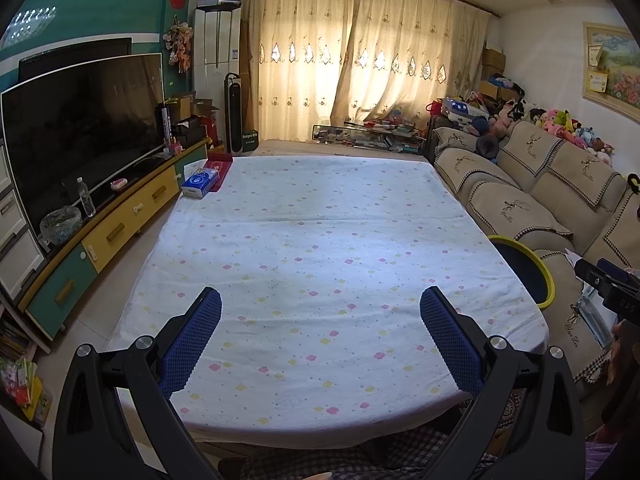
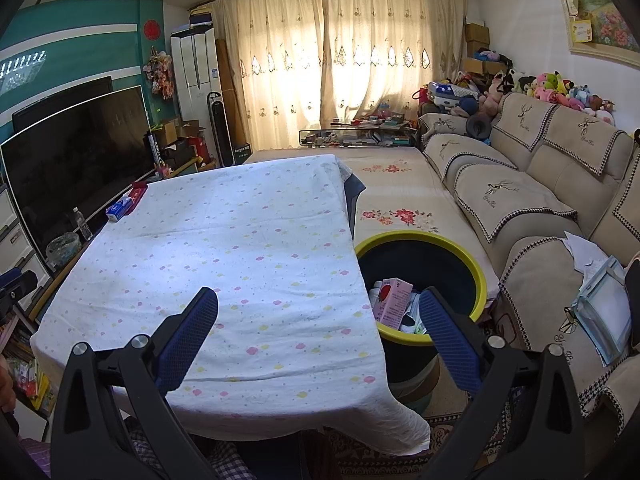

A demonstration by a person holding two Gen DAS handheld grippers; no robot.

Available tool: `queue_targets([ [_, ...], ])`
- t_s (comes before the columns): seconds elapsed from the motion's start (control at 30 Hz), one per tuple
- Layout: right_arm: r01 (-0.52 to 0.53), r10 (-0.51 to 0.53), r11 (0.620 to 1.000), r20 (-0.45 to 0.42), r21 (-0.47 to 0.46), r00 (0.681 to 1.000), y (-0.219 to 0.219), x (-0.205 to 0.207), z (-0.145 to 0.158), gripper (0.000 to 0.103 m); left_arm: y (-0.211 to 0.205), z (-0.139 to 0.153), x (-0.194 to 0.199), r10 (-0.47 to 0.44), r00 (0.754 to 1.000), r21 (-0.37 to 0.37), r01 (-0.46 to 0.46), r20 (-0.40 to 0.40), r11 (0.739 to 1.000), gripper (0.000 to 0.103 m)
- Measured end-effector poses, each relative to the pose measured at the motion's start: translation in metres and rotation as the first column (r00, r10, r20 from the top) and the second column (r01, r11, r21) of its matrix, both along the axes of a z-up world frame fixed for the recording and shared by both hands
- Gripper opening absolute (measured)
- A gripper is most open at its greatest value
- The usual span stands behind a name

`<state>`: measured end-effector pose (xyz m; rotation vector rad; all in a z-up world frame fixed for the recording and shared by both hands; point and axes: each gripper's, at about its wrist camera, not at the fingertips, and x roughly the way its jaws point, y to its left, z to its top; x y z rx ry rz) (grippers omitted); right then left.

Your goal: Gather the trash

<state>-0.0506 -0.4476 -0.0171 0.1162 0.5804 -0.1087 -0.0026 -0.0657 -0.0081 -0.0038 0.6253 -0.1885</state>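
Living room, curtains lit at the top of both frames, sofa (image 2: 520, 200) along the right, TV (image 1: 80, 128) at left. Centre is a table (image 1: 320, 280) under a spotted white cloth, nearly bare. My left gripper (image 1: 320, 344) hangs over the near edge, fingers spread wide, nothing between them. My right gripper (image 2: 318, 344) likewise spread and empty, its right finger overlapping the bin (image 2: 476, 276) in the frame. Bin is yellow-rimmed, dark inside, lower right of centre in the right view, just beside the table's corner; trash already in it, including a pink carton (image 2: 390, 300), print too small to read. Carton looks light, thin card, would crush if squeezed hard; I'd take it across the flat faces. Loose papers (image 2: 584, 254) on the sofa arm look limp, best pinched at an edge. Blue tissue box (image 1: 201, 185) at the table's far left corner; its brand is not readable. Sofa covers carry script embroidery, illegible.
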Motion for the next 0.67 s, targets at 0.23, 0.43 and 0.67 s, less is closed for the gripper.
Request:
queue_targets([
  [0.23,-0.002,0.002,1.0,-0.005,0.003,1.0,0.001,0.001,-0.005,0.096,-0.001,-0.004,0.006,-0.028,0.999,-0.019,0.028,-0.022,0.999,0.098],
  [0.43,-0.041,0.041,0.999,-0.024,0.003,0.999,0.005,0.021,-0.01,0.096,-0.002,-0.013,0.03,-0.04,0.997,-0.02,0.039,-0.066,0.999,0.098],
  [0.67,-0.128,0.132,0.991,-0.112,0.042,0.985,0.017,0.102,-0.026,0.096,0.007,-0.038,0.108,0.04,0.991,0.017,-0.038,-0.13,0.999,0.098],
])
